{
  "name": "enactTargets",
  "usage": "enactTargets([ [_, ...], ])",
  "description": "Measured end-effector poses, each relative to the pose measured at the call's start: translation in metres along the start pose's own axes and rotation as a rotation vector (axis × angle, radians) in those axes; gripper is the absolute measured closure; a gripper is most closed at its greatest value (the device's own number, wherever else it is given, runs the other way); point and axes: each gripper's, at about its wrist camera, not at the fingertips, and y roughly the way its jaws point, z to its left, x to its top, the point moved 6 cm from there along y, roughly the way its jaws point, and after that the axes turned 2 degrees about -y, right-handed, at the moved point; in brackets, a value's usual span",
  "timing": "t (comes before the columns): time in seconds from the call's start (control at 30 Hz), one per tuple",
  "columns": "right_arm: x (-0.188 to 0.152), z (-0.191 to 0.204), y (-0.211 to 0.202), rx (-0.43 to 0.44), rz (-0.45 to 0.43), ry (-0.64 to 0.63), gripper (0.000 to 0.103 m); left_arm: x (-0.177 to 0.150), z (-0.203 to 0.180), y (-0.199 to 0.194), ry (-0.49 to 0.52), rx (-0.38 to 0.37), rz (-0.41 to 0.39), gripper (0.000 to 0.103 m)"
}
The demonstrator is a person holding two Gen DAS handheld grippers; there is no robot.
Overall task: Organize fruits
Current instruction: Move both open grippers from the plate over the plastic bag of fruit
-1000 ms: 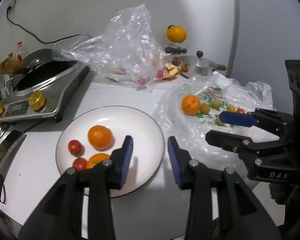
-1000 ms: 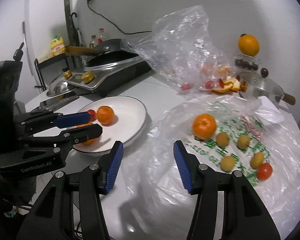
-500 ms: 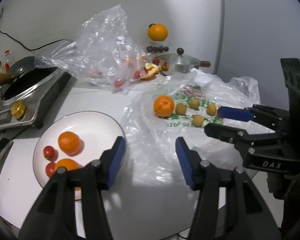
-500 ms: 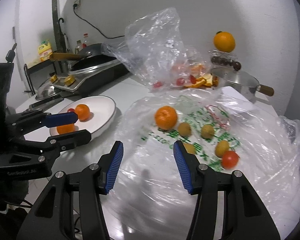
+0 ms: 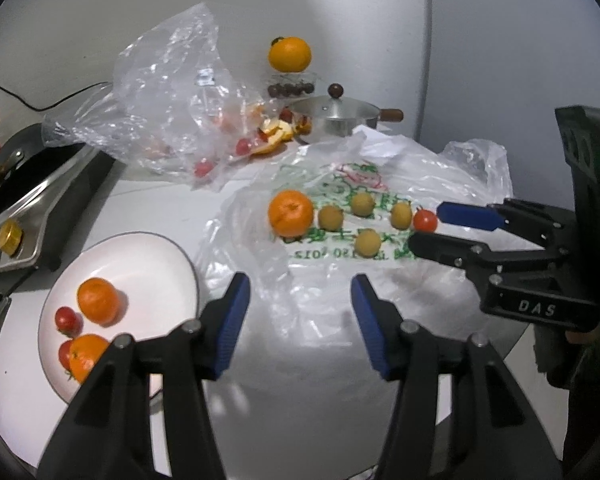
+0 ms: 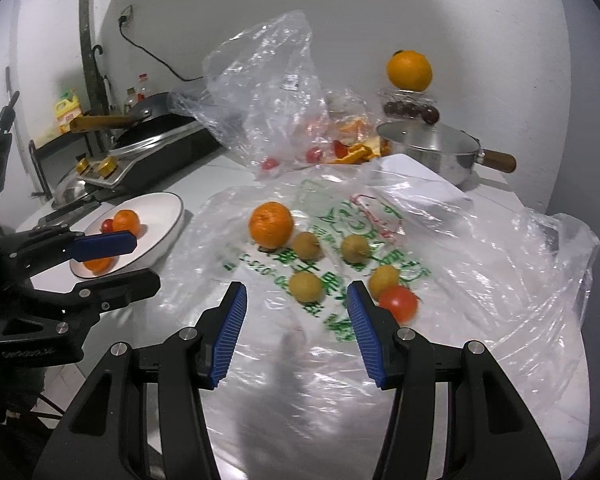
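A printed plastic bag (image 5: 380, 288) lies flat on the table. On it sit an orange (image 5: 291, 213), several small yellow fruits (image 5: 331, 218) and a red tomato (image 5: 425, 220). To the left, a white plate (image 5: 152, 256) holds two oranges and two tomatoes. My left gripper (image 5: 300, 284) is open and empty over the bag's near part, short of the orange. My right gripper (image 6: 297, 288) is open too, with a yellow fruit (image 6: 306, 286) just beyond its tips and the tomato (image 6: 398, 303) by its right finger. In the left wrist view the right gripper (image 5: 426, 226) reaches in beside the tomato.
A crumpled clear bag (image 5: 168, 92) with tomatoes and orange peel lies behind. A steel pot with lid (image 5: 334, 118) stands at the back wall, beside an orange on a clear box of dark fruits (image 5: 290, 54). A cooker with a wok (image 5: 28, 184) fills the left.
Both grippers have swung right, from the plate towards the printed bag and its fruits. The left jaws have opened wider. The right jaws stand as before.
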Motion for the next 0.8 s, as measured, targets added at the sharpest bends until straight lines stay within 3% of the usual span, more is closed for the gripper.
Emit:
enactTargets([
  [0.8,-0.001,-0.059,0.011,-0.033,0.045,0.024,0.048,0.021,-0.043,0.047,0.044,-0.029,0.034,0.049],
])
